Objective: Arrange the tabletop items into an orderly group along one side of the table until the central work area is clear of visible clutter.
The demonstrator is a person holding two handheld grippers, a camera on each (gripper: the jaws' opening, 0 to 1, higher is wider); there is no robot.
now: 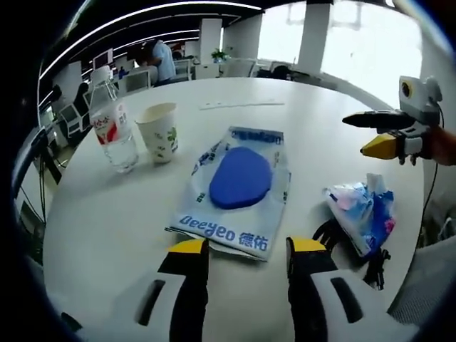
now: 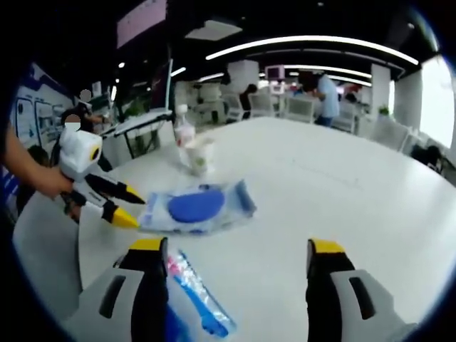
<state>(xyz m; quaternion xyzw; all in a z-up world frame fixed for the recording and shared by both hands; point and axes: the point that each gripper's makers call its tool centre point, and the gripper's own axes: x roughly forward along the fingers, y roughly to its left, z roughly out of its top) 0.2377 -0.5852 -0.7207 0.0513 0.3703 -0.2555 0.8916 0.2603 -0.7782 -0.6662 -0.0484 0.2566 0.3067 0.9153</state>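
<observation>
A flat pack of wet wipes (image 1: 235,182) with a blue oval lid lies mid-table, just ahead of my left gripper (image 1: 248,249), whose jaws stand open and hold nothing. A water bottle (image 1: 110,125) and a paper cup (image 1: 160,132) stand together beyond the pack to the left. A small crumpled tissue pack (image 1: 360,210) lies to the right. My right gripper (image 1: 354,135) hovers open above the table's right side. In the right gripper view my right gripper (image 2: 237,249) is open over the tissue pack (image 2: 192,285). Farther off are the wipes (image 2: 196,206), the cup (image 2: 199,154), the bottle (image 2: 184,132) and the open left gripper (image 2: 139,212).
The round white table (image 1: 299,135) has wide bare room at its far and right parts. A thin white strip (image 1: 242,105) lies near the far side. A black strap (image 1: 374,267) sits under the tissue pack by the near edge. Office desks, chairs and people stand beyond.
</observation>
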